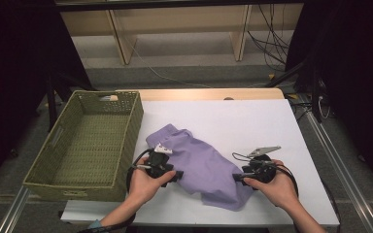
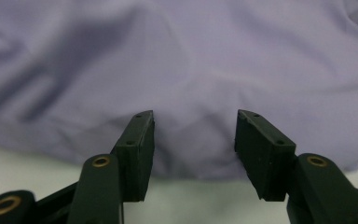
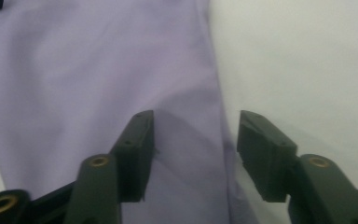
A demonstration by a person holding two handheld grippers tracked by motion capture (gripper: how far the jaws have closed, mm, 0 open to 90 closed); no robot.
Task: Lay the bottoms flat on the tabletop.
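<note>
While the woven green rectangular basket (image 1: pixel 85 145) stands at the left side of the white table top (image 1: pixel 252 121), its long side runs just beside the crumpled lilac cloth garment (image 1: pixel 201 162). This garment lies near the middle of the table, stretched from the basket's near right corner towards the front edge, with a small white label (image 1: pixel 163 148) on its left part.

At the left edge of the garment, the person's left hand (image 1: pixel 143 184) holds the black left gripper (image 1: pixel 177 175), which points to the right, at the cloth. From the left gripper view, the jaws stand apart, one on each side of a low fold at the hem of the garment (image 2: pixel 186 70). The pads are not pressing on the fabric, so the grip is released and nothing is held.

At the right edge of the garment, the right hand (image 1: pixel 277 187) holds the black right gripper (image 1: pixel 236 177), which points to the left, and a grey three-cornered plate (image 1: pixel 263 151) sits on top of it. From the right gripper view, its jaws are also parted: the edge of the garment (image 3: pixel 98 70) runs between them, with bare white table (image 3: pixel 307 60) beside the right-hand jaw. The pads do not clamp the fabric.
</note>
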